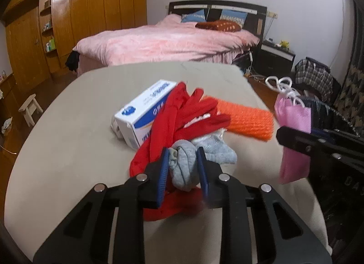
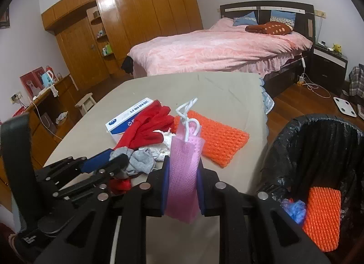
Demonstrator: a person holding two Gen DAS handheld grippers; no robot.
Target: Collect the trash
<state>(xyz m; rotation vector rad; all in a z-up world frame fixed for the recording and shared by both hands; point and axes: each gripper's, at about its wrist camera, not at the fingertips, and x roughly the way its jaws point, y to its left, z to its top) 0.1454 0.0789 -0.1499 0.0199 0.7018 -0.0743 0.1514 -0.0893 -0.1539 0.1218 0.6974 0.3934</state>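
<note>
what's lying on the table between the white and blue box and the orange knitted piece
A red glove lies between them, draped over the white and blue box and reaching the orange knitted piece. Both wrist views show it; some white crumpled bits sit just below it.

A pink-covered bed [image 2: 218, 48] stands beyond the table [image 2: 227, 91], beside a wooden wardrobe [image 2: 136, 21] and a stool [image 2: 85, 102]
</note>
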